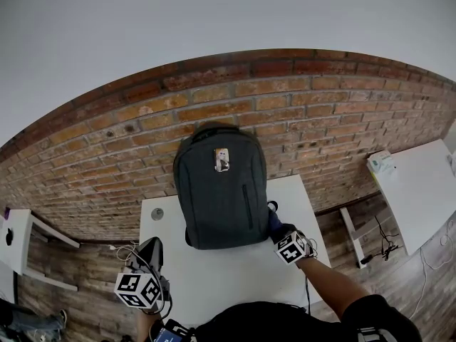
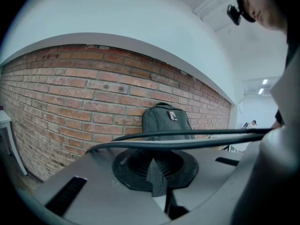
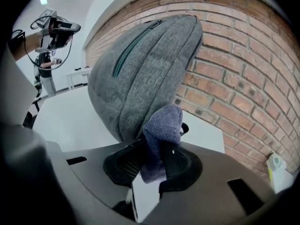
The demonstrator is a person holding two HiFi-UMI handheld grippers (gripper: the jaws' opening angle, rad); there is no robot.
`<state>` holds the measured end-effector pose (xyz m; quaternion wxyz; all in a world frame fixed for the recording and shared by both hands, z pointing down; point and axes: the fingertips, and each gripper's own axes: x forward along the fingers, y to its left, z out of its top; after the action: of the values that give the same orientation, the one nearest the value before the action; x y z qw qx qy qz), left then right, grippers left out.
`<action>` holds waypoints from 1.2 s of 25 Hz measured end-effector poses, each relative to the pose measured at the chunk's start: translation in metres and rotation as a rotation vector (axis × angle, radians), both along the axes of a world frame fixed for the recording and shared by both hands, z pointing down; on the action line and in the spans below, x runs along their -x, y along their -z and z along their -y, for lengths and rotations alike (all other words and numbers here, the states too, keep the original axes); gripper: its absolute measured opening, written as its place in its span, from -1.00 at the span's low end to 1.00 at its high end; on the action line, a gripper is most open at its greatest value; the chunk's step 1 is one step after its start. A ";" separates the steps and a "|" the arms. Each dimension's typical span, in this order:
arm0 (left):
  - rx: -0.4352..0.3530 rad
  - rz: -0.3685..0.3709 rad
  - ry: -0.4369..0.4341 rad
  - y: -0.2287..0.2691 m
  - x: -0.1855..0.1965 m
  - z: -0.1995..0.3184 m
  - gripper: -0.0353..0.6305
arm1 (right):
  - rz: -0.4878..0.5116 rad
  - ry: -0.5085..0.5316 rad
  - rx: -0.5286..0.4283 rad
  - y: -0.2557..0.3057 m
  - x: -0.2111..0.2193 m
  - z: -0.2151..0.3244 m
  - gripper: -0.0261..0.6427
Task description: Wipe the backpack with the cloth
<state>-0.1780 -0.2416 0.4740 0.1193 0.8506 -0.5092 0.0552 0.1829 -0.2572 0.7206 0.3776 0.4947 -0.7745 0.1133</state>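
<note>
Pinching the cloth [image 3: 161, 125], the right hand-held gripper [image 3: 154, 156] touches it to the backpack [image 3: 140, 74].

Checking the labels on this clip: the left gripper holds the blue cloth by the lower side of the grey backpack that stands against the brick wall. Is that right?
One thing is wrong: the right gripper, not the left, is shut on the blue cloth, as the right gripper view shows. The rest holds: the cloth is by the lower side of the grey backpack, which stands against the brick wall.
</note>
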 end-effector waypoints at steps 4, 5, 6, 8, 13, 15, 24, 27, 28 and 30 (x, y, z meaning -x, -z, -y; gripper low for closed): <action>-0.005 -0.004 0.005 0.000 0.002 0.000 -0.91 | 0.011 -0.003 0.036 -0.016 0.004 -0.019 -0.66; -0.005 -0.004 0.005 0.000 0.003 0.000 -0.91 | 0.013 -0.003 0.045 -0.019 0.005 -0.023 -0.66; -0.005 -0.004 0.005 -0.001 0.003 0.000 -0.91 | 0.014 -0.002 0.051 -0.022 0.006 -0.026 -0.66; -0.003 -0.004 0.005 -0.001 0.003 0.000 -0.91 | 0.017 0.002 0.058 -0.026 0.008 -0.031 -0.66; -0.002 -0.005 0.001 -0.002 0.002 -0.001 -0.91 | 0.025 -0.003 0.070 -0.028 0.011 -0.037 -0.66; -0.001 -0.006 0.002 -0.002 0.003 -0.001 -0.91 | 0.040 -0.012 0.056 -0.021 0.011 -0.034 -0.66; 0.002 -0.014 0.001 -0.005 0.004 -0.001 -0.91 | 0.117 -0.037 -0.078 0.035 0.015 -0.002 -0.66; -0.001 -0.007 0.004 -0.005 0.005 -0.003 -0.91 | 0.135 -0.026 -0.140 0.062 0.022 0.012 -0.66; -0.003 -0.006 0.005 -0.005 0.005 -0.003 -0.91 | 0.132 -0.017 -0.161 0.072 0.024 0.017 -0.66; -0.004 -0.006 0.007 -0.004 0.006 -0.003 -0.91 | 0.104 0.011 -0.209 0.091 0.029 0.026 -0.66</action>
<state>-0.1842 -0.2388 0.4781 0.1194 0.8492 -0.5119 0.0511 0.1540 -0.2833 0.6300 0.2841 0.5205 -0.8033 0.0554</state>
